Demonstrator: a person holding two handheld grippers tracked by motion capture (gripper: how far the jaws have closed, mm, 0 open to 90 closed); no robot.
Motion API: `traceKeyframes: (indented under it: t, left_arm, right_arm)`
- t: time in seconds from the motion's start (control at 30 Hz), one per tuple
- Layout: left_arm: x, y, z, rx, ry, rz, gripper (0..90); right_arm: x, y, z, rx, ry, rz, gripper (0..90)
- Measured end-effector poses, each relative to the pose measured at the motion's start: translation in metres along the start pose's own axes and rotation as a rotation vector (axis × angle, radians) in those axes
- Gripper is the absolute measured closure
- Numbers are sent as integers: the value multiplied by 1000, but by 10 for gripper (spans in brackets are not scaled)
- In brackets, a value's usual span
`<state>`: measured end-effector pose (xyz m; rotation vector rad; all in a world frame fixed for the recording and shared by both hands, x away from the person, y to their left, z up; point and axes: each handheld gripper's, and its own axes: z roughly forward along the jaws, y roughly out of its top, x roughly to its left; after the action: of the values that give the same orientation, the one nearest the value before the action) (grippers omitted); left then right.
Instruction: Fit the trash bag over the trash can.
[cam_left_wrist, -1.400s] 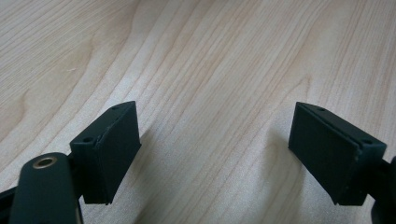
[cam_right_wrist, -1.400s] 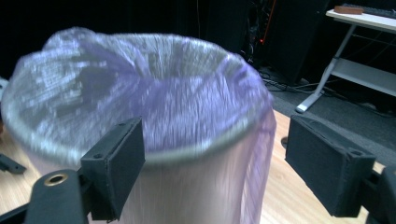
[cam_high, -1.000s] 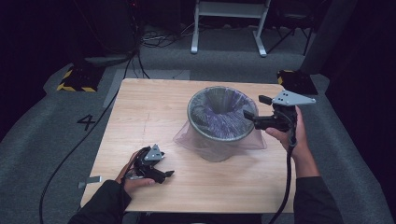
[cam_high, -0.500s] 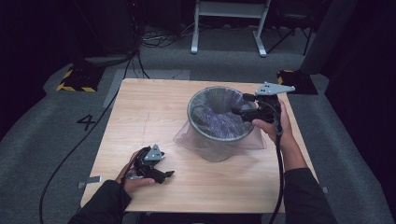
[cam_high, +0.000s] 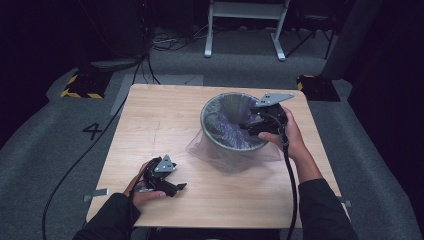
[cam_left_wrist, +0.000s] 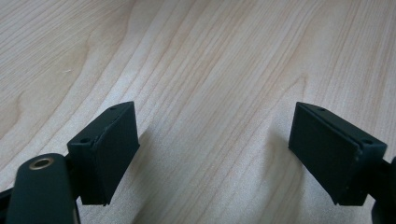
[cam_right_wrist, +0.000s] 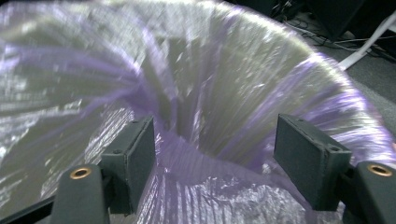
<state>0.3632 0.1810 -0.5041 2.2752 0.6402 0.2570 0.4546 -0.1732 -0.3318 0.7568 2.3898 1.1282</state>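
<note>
I hold my right gripper (cam_high: 248, 125) spread inside the bin (cam_high: 212, 131) on the table (cam_high: 160, 120), jaws straddling the purple bag liner (cam_right_wrist: 196, 140) to seat it. My left gripper (cam_high: 172, 188) rests spread on bare wood, out of the way.

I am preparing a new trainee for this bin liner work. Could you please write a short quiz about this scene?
1. True or false: the left claw is holding the purple bag.
2. Multiple choice: where is the right claw? A. flat on the table; B. over the bin, inside its rim; C. on the floor.
3. Fill in: the jaws of the right claw stand ____ , with bag film between them.

Key:
1. False; it lies low over bare wood at the table's near left, jaws apart.
2. B
3. open
</note>
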Motion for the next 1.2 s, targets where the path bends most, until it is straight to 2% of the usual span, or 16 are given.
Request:
traceKeyframes:
  t: [0.2,0.3,0.43,0.57,0.7,0.83,1.03,1.2]
  left_arm:
    - [0,0,0,1,-1,2,154]
    - [0,0,0,1,0,2,156]
    - [0,0,0,0,0,2,156]
    - [0,0,0,1,-3,2,155]
    - [0,0,0,2,-3,3,154]
    - [0,0,0,1,-3,2,154]
    - [0,0,0,1,-3,2,154]
    - [0,0,0,1,-3,3,154]
  right_arm:
    - [4,3,6,82,19,-37,285]
    - [5,5,8,143,35,-60,289]
    - [7,8,12,220,35,-70,314]
    - [6,10,14,255,37,-64,285]
    - [8,9,14,241,23,-63,222]
    - [9,7,9,180,-13,-61,209]
    - [9,8,-7,105,-38,-50,221]
    - [10,9,-27,33,-12,-31,214]
